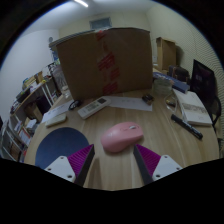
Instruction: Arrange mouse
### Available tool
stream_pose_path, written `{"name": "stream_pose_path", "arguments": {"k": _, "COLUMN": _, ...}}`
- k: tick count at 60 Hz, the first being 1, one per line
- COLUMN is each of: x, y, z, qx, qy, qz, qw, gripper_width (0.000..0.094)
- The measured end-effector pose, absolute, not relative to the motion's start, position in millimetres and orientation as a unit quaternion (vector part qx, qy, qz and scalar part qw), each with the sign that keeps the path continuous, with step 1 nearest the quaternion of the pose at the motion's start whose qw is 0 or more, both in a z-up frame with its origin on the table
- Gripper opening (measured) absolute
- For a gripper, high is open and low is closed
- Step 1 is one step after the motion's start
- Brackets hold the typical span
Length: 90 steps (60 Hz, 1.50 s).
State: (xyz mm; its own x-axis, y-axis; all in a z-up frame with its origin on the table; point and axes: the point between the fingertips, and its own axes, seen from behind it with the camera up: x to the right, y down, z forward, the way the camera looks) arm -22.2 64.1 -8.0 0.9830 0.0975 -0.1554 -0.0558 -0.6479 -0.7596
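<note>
A pink mouse (122,137) lies on the wooden table (185,145), just ahead of my fingers and roughly centred between them. A dark blue round mouse pad (58,142) lies to the left of the mouse, beyond my left finger. My gripper (113,163) is open, its purple pads (80,158) spread wide and nothing held between them. The mouse rests on the table on its own, clear of both fingertips.
A large cardboard box (103,62) stands at the back of the table. In front of it lie a white keyboard (130,102) and a remote (93,107). A long dark remote (186,125) and a notebook (196,108) lie to the right. Cluttered shelves (25,108) stand at the left.
</note>
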Motion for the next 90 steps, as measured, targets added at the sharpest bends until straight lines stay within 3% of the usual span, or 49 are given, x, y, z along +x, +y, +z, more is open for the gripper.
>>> {"name": "stream_pose_path", "arguments": {"k": 18, "x": -19.1, "y": 136.9, "z": -13.8, "qx": -0.895, "qy": -0.015, "qz": 0.038, "qw": 0.443, "gripper_width": 0.0782}}
{"name": "stream_pose_path", "arguments": {"k": 19, "x": -17.5, "y": 139.8, "z": -14.5, "qx": -0.895, "qy": -0.016, "qz": 0.029, "qw": 0.445, "gripper_width": 0.0812}}
{"name": "stream_pose_path", "arguments": {"k": 20, "x": -15.7, "y": 142.5, "z": -15.3, "qx": -0.894, "qy": -0.018, "qz": 0.02, "qw": 0.447, "gripper_width": 0.0725}}
{"name": "stream_pose_path", "arguments": {"k": 21, "x": -16.0, "y": 145.7, "z": -14.4, "qx": -0.892, "qy": -0.02, "qz": 0.017, "qw": 0.452, "gripper_width": 0.0694}}
{"name": "stream_pose_path", "arguments": {"k": 24, "x": -16.5, "y": 150.2, "z": -14.4, "qx": -0.889, "qy": -0.011, "qz": 0.019, "qw": 0.457, "gripper_width": 0.0671}}
{"name": "stream_pose_path", "arguments": {"k": 26, "x": -14.9, "y": 150.9, "z": -15.3, "qx": -0.89, "qy": -0.007, "qz": 0.016, "qw": 0.456, "gripper_width": 0.0536}}
{"name": "stream_pose_path", "arguments": {"k": 36, "x": -2.6, "y": 151.2, "z": -8.6, "qx": -0.901, "qy": 0.058, "qz": 0.05, "qw": 0.427, "gripper_width": 0.0382}}
{"name": "stream_pose_path", "arguments": {"k": 43, "x": 21.8, "y": 154.8, "z": 56.8, "qx": -0.876, "qy": 0.082, "qz": 0.038, "qw": 0.474, "gripper_width": 0.0336}}
{"name": "stream_pose_path", "arguments": {"k": 52, "x": -34.7, "y": 138.8, "z": 161.6, "qx": -0.838, "qy": 0.028, "qz": 0.059, "qw": 0.542, "gripper_width": 0.0336}}
{"name": "stream_pose_path", "arguments": {"k": 57, "x": -93.0, "y": 114.6, "z": 182.7, "qx": -0.83, "qy": 0.0, "qz": 0.081, "qw": 0.552, "gripper_width": 0.0336}}
{"name": "stream_pose_path", "arguments": {"k": 62, "x": -147.7, "y": 90.3, "z": 157.0, "qx": -0.841, "qy": -0.032, "qz": 0.086, "qw": 0.533, "gripper_width": 0.0332}}
{"name": "stream_pose_path", "arguments": {"k": 76, "x": -188.5, "y": 39.6, "z": 25.3, "qx": -0.893, "qy": -0.05, "qz": 0.048, "qw": 0.446, "gripper_width": 0.0335}}
{"name": "stream_pose_path", "arguments": {"k": 83, "x": -184.9, "y": 29.4, "z": -12.6, "qx": -0.905, "qy": -0.047, "qz": 0.031, "qw": 0.421, "gripper_width": 0.0346}}
{"name": "stream_pose_path", "arguments": {"k": 90, "x": -186.2, "y": 32.0, "z": -12.8, "qx": -0.902, "qy": -0.043, "qz": 0.027, "qw": 0.429, "gripper_width": 0.0426}}
